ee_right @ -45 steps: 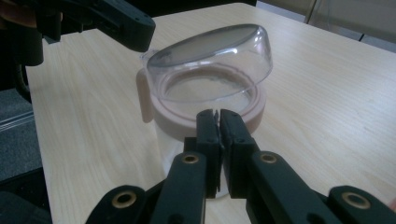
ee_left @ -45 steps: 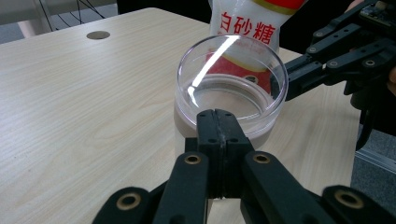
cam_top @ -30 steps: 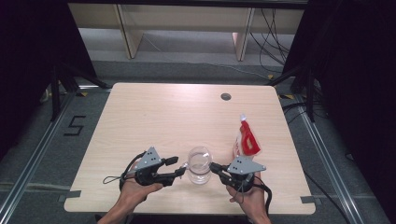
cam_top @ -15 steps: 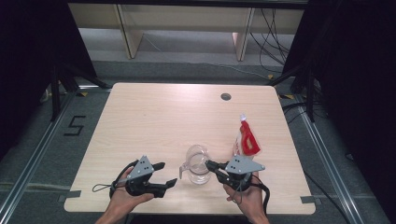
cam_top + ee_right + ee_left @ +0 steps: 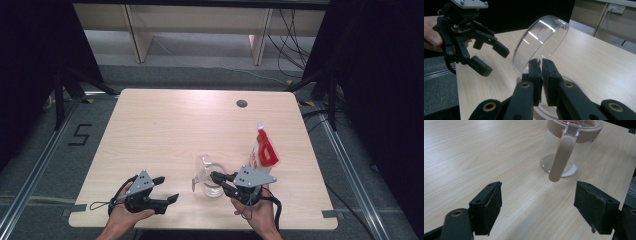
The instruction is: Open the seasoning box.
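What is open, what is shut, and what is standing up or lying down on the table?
Jar: upright on the table, lid raised.
Clear lid: tipped up on edge, pinched by the right gripper.
Right gripper: shut on the lid's edge.
Left gripper: jaws just opened wide, nothing between them, short of the jar's handle.
Red and white pouch: standing upright, top closed.

Left gripper jaws just opened wide; right gripper clamped.
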`<state>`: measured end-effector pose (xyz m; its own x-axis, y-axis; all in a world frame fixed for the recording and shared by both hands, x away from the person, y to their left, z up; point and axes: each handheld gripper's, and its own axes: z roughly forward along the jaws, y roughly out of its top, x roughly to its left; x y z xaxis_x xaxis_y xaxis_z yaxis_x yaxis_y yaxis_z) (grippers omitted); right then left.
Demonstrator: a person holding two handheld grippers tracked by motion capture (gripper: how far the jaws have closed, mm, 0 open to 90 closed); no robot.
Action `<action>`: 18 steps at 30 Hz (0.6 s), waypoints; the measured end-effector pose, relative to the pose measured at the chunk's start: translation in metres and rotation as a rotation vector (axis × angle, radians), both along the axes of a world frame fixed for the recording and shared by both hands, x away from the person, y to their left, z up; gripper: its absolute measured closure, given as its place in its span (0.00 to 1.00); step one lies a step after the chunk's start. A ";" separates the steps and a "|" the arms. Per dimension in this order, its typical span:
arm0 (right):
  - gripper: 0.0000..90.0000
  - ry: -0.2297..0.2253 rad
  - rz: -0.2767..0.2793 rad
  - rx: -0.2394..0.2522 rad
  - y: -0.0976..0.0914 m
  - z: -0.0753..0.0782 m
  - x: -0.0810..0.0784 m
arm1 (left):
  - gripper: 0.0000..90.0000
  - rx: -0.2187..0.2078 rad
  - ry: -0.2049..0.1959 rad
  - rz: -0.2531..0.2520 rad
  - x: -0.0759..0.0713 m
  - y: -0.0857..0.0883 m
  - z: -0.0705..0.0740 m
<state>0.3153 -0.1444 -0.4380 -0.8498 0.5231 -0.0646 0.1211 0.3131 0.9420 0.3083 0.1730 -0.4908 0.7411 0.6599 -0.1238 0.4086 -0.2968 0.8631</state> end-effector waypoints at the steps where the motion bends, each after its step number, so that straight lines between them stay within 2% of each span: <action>1: 0.96 0.000 0.000 0.000 0.000 0.000 0.000 | 0.24 0.000 0.000 0.000 0.000 0.000 0.000; 5: 0.95 -0.004 0.023 0.007 0.006 0.000 0.000 | 0.24 0.023 -0.005 0.008 -0.001 0.002 -0.002; 6: 0.95 -0.037 0.022 0.002 0.007 0.001 0.001 | 0.24 0.020 -0.007 0.004 -0.001 0.002 -0.003; 7: 0.95 -0.004 0.027 0.011 0.010 0.000 -0.001 | 0.24 0.041 -0.019 -0.008 0.000 0.004 -0.003; 8: 0.95 -0.004 0.027 0.011 0.010 0.000 -0.001 | 0.24 0.032 -0.016 -0.009 0.000 0.003 -0.004; 10: 0.95 -0.006 0.030 0.017 0.012 0.000 -0.001 | 0.24 0.042 -0.011 -0.003 0.000 0.003 -0.005; 11: 0.95 0.005 0.041 0.012 0.014 0.000 -0.001 | 0.24 0.021 -0.002 -0.003 0.000 0.002 -0.007; 13: 0.95 0.003 0.040 0.021 0.015 0.000 -0.001 | 0.24 0.030 -0.005 -0.005 0.000 0.002 -0.007; 16: 0.94 -0.016 0.045 0.003 0.016 0.001 -0.001 | 0.24 0.025 -0.009 -0.006 0.000 0.003 -0.007; 18: 0.93 0.002 0.050 0.009 0.016 0.000 -0.002 | 0.24 0.031 -0.006 -0.006 0.000 0.004 -0.007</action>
